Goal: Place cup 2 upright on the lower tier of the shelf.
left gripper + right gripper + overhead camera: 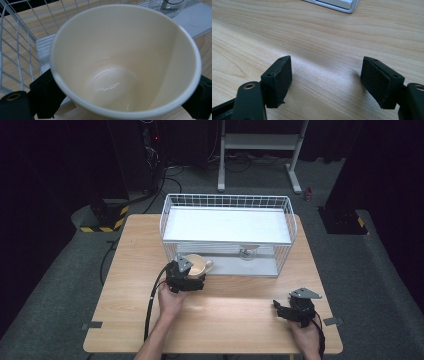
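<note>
One cream, round ceramic cup (125, 60) is squeezed between the jaws of the left gripper (186, 279), just in front of the white wire basket (172, 207). The right gripper (325, 82) is held wide apart over the wooden table (319, 32), with nothing in it. The cup could be bumped on the basket's wires and slip out.

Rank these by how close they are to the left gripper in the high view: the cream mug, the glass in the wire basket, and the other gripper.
1. The cream mug: clamped in the left gripper, at the wire basket's front left corner.
2. The glass: to the right, inside the basket on its lower level.
3. The right gripper: farthest, open, near the table's front right corner.
</note>
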Demonstrator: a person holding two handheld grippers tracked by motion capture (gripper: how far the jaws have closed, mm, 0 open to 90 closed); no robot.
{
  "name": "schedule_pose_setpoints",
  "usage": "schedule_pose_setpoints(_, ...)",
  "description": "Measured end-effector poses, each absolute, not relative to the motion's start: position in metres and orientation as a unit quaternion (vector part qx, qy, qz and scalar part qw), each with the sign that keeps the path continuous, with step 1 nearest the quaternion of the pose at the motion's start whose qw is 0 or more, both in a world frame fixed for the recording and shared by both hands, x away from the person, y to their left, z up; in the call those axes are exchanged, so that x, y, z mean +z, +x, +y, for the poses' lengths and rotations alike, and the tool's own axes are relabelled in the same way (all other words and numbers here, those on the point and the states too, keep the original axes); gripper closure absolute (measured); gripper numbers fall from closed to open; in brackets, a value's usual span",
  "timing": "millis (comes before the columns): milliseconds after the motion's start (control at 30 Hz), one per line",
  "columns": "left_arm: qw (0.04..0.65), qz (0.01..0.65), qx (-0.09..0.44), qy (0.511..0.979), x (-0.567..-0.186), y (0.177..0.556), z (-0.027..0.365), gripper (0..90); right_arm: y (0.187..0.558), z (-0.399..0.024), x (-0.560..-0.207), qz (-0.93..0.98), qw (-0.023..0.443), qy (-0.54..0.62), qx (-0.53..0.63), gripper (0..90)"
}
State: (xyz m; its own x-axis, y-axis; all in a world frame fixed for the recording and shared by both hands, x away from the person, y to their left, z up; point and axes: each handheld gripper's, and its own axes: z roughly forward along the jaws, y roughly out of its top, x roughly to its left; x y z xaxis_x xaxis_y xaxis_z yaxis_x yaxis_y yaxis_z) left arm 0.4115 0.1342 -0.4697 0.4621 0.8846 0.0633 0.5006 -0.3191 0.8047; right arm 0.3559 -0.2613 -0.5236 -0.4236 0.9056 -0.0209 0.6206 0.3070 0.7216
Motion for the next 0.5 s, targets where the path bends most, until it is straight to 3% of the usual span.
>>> schedule_pose_setpoints(500,0.367,0.460,0.256,0.767,-0.476,0.435,0.120,9.1,0.356,-0.261,-0.524,0.778,0.219,0.490,0.326,25.3)
